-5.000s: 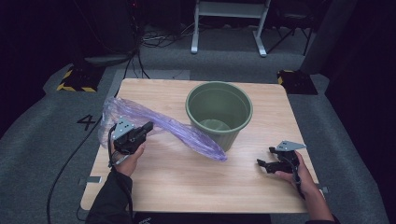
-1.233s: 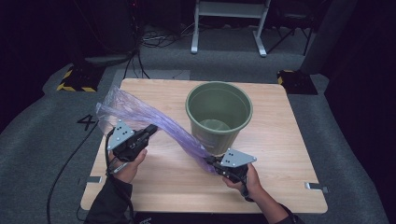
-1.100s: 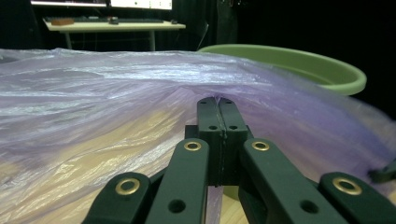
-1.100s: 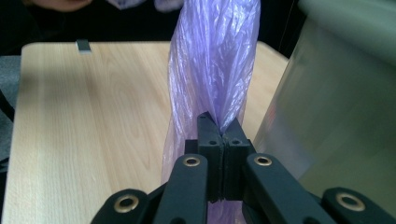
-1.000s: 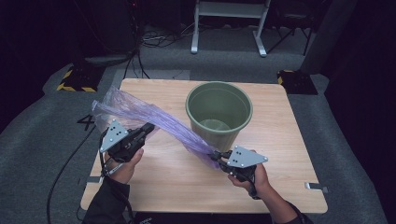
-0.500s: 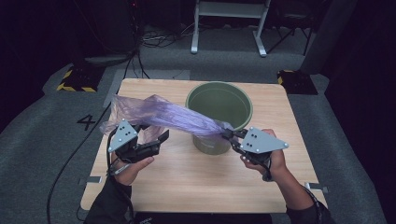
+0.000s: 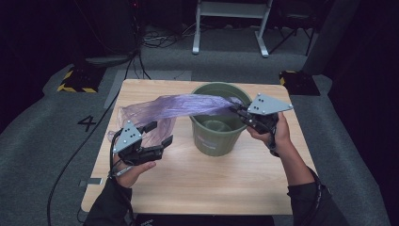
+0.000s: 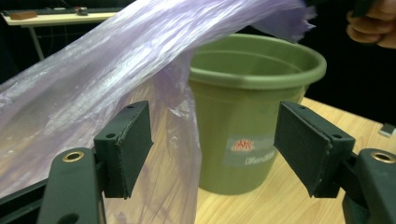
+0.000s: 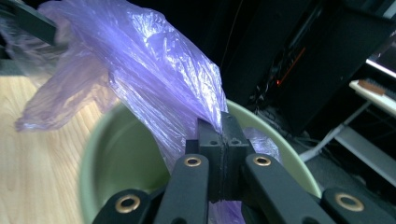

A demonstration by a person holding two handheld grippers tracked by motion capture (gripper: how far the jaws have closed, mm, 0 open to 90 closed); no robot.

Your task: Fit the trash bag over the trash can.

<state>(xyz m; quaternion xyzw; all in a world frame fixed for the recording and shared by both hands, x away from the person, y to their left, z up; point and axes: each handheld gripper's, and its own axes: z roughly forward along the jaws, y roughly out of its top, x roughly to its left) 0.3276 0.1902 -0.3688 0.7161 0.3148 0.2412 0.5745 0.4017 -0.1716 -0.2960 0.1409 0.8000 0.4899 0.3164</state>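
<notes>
A thin purple plastic bag stretches from the table's left side to above a green bucket. My right gripper is shut on the bag's end, just over the bucket's rim. In the right gripper view its jaws pinch the bag above the bucket's mouth. My left gripper hovers left of the bucket, below the bag. Its jaws have just been opening and now stand wide. The bag hangs loose just beyond them, with no pad pressing on it. The bucket stands behind.
The wooden table carries only the bucket and the bag. On the grey floor, yellow-and-black striped blocks lie beyond the left corner and the right corner. A white stand is farther back. A cable trails left from my left gripper.
My right gripper has risen and moved right to above the bucket, pulling the bag's end with it. My left gripper has opened and let go of the bag.
</notes>
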